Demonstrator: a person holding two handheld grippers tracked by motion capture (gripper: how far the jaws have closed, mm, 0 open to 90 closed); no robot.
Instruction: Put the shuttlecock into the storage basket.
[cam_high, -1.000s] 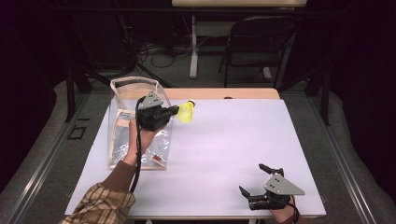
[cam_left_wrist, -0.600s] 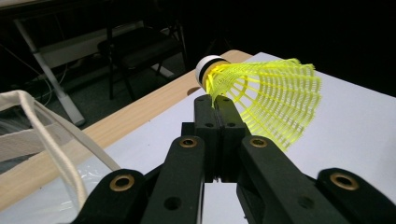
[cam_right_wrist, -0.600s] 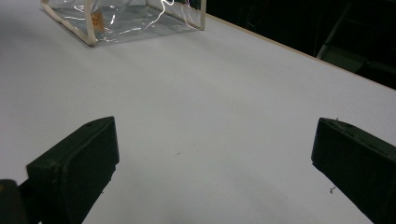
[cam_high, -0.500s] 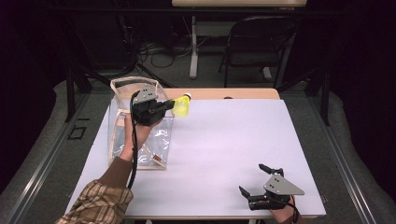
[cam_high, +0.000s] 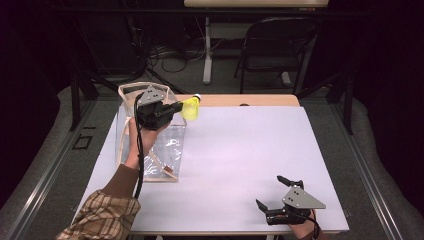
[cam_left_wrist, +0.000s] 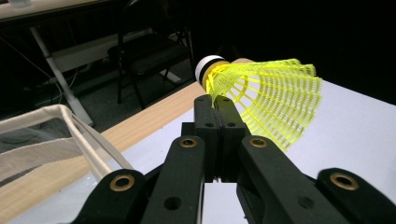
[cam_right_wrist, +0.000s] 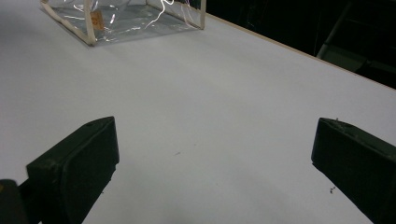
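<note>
A yellow mesh shuttlecock (cam_high: 191, 107) with a white cork tip hangs in the air beside the top rim of a clear plastic bag (cam_high: 170, 145) at the table's far left. My left gripper (cam_high: 179, 106) is shut on the skirt's edge, and the left gripper view shows the shuttlecock (cam_left_wrist: 271, 102) pinched between the closed jaws of that gripper (cam_left_wrist: 215, 105), with the bag's cloth-trimmed rim (cam_left_wrist: 56, 121) to the left below. My right gripper (cam_high: 270, 191) rests open near the front right edge with nothing between its fingers; in its own view the gripper (cam_right_wrist: 215, 154) faces the distant bag (cam_right_wrist: 126, 18).
The white table top (cam_high: 250, 150) stretches between the two grippers. A wooden strip (cam_high: 250, 100) runs along its far edge. Beyond it stand a folding chair (cam_high: 272, 50) and a table leg (cam_high: 207, 50) on the dark floor.
My left gripper has carried the shuttlecock slightly left and farther away, closer to the bag's top rim. The right gripper has stayed where it was.
</note>
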